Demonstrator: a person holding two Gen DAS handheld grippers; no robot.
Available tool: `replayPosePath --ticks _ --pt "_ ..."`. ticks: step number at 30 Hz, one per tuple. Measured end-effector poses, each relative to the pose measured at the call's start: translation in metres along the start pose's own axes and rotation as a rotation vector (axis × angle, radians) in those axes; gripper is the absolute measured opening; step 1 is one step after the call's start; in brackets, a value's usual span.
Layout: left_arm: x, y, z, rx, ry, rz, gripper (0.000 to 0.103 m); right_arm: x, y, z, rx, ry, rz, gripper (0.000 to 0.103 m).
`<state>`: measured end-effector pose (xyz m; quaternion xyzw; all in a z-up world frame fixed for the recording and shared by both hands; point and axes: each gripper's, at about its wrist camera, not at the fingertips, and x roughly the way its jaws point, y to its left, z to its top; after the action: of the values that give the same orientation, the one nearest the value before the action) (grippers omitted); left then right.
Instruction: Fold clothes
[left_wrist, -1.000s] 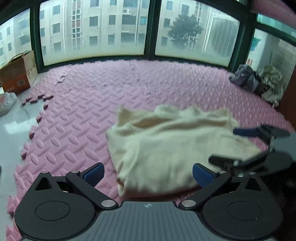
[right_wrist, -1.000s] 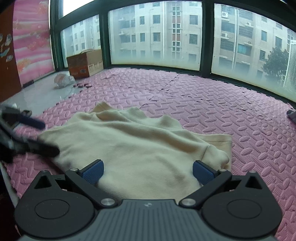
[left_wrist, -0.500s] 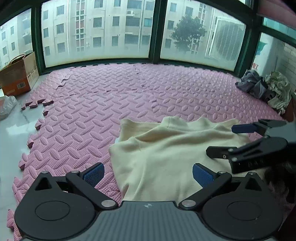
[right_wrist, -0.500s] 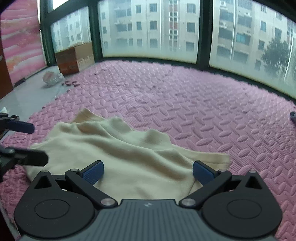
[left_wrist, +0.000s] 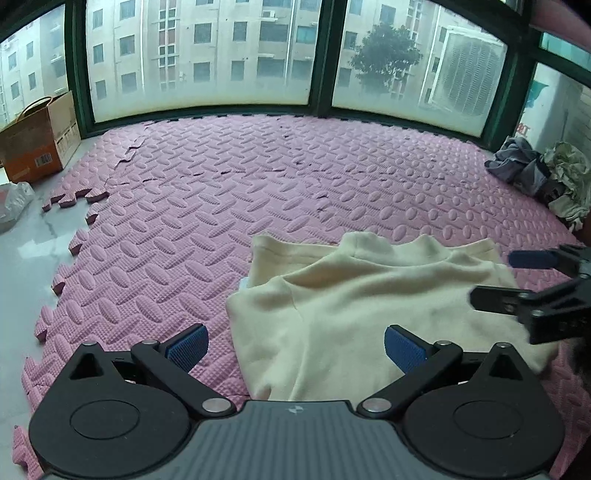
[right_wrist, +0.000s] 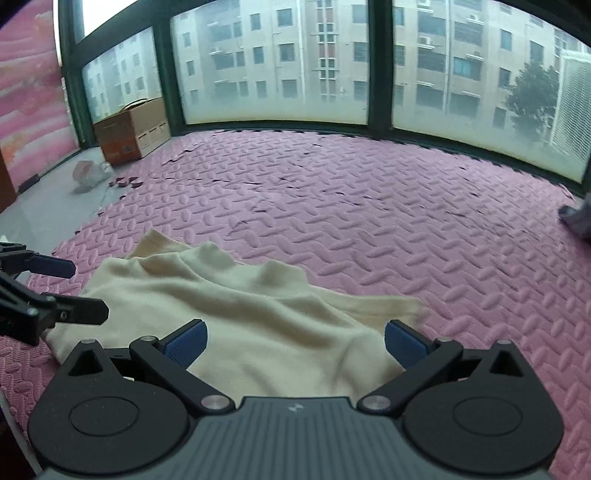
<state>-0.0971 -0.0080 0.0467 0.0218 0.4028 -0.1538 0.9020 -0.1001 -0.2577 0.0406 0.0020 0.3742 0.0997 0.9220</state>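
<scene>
Since the earlier frames, both grippers stand higher and farther back from the cream sweater (left_wrist: 354, 306), which now fills less of each view and lies settled on the mat.

Nearest us, the left gripper (left_wrist: 295, 341) has its blue-padded fingers (left_wrist: 186, 345) spread wide, holding nothing, over the garment's near left edge. The right gripper (right_wrist: 293, 339) likewise has its fingers (right_wrist: 404, 345) wide apart and empty above the garment's near right part. Each gripper appears at the side of the other's view, also with its fingers apart.

We see the cream sweater lying folded on the pink foam mat (left_wrist: 229, 192), just ahead of both grippers. Its long axis runs roughly left to right across the left wrist view; which end is collar or hem we cannot tell. It is plain, soft and thick, with a seam, layered edges at the far side and shallow wrinkles.

Farther off, a cardboard box (left_wrist: 37, 140) stands open at the left by the window (left_wrist: 199, 62); its contents are not visible. A crumpled clothes pile (left_wrist: 543, 173) lies at the far right, well apart from the sweater.
</scene>
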Motion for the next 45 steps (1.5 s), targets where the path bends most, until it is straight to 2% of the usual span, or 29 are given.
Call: replayPosePath --ticks 5,10,21,31,36,38,41,43,45 --pt "0.009 0.001 -0.001 -0.004 0.018 0.008 0.103 -0.01 -0.016 -0.01 0.052 -0.004 -0.012 0.103" --pt "0.013 0.007 -0.004 -0.05 0.039 0.006 0.103 -0.017 -0.032 -0.021 0.107 0.0 -0.024 0.103" --pt "0.013 0.014 -0.007 -0.09 0.046 -0.008 0.103 -0.019 -0.045 -0.037 0.218 0.025 0.048 0.103" --pt "0.011 0.018 -0.009 -0.11 0.036 -0.03 0.103 -0.017 -0.031 -0.038 0.175 0.023 0.06 0.102" --pt "0.01 0.017 -0.009 -0.12 0.032 -0.051 0.102 -0.015 -0.024 -0.037 0.156 0.025 0.064 0.096" --pt "0.01 0.017 -0.009 -0.119 0.03 -0.06 0.1 -0.016 -0.023 -0.036 0.161 0.024 0.072 0.094" --pt "0.009 0.015 -0.008 -0.103 0.023 -0.072 0.091 -0.016 -0.024 -0.036 0.161 0.023 0.075 0.085" --pt "0.009 0.013 -0.007 -0.097 0.022 -0.085 0.081 -0.017 -0.024 -0.035 0.165 0.022 0.075 0.078" --pt "0.008 0.011 -0.007 -0.098 0.022 -0.096 0.076 -0.017 -0.025 -0.035 0.173 0.02 0.076 0.075"
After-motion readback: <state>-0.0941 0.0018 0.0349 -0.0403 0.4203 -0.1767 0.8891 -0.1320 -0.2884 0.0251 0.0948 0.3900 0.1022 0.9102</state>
